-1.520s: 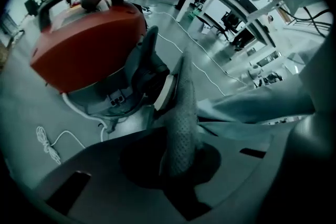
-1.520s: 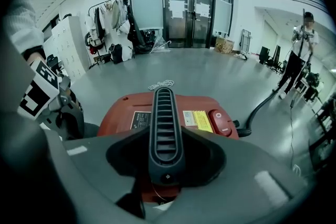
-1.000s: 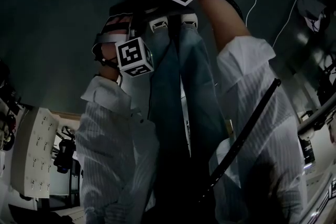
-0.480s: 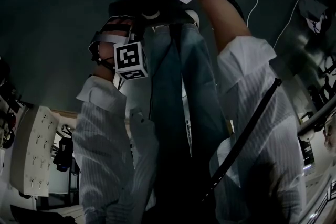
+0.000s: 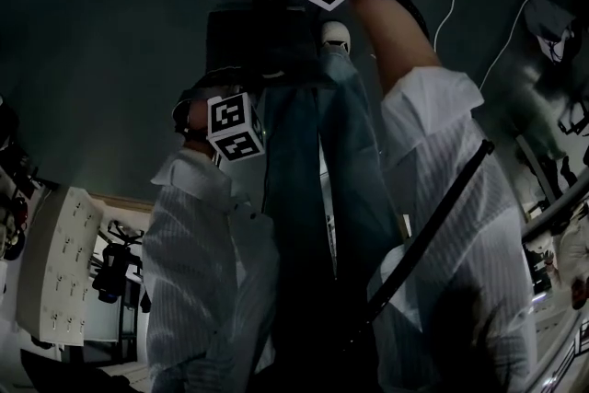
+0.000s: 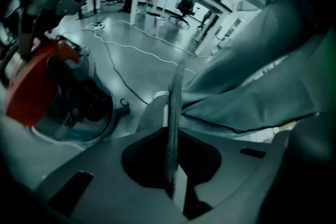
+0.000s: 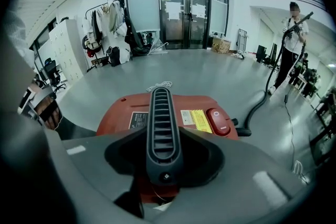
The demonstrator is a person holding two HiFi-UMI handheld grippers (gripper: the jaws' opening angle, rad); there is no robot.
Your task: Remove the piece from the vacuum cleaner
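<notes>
Left gripper view: at the left the red vacuum (image 6: 31, 86) lies on the floor (image 6: 147, 60), and its round chamber (image 6: 84, 102) is open. In the middle, the left gripper (image 6: 172, 134) has just been closing its jaws. They pinch the piece (image 6: 177, 81), a thin flat sheet seen edge-on and apart from the vacuum.

In the head view the same piece (image 5: 258, 46) looks like a dark rectangle just beyond this gripper. I judge that it is already out of the vacuum. It seems light and thin, perhaps a little flexible, so a pinch at one edge can let it swing or bend. It is better to hold it deep in the jaws, near the middle of an edge, and not to squeeze hard.

At the right, the right gripper (image 7: 163, 160) has its jaws wide around the black ribbed handle (image 7: 160, 107) of the vacuum. They have just been opening a little, but no gap shows beside the handle, so I judge that they grip it. The handle is stiff and ribbed, a good place to steady the heavy body.
</notes>
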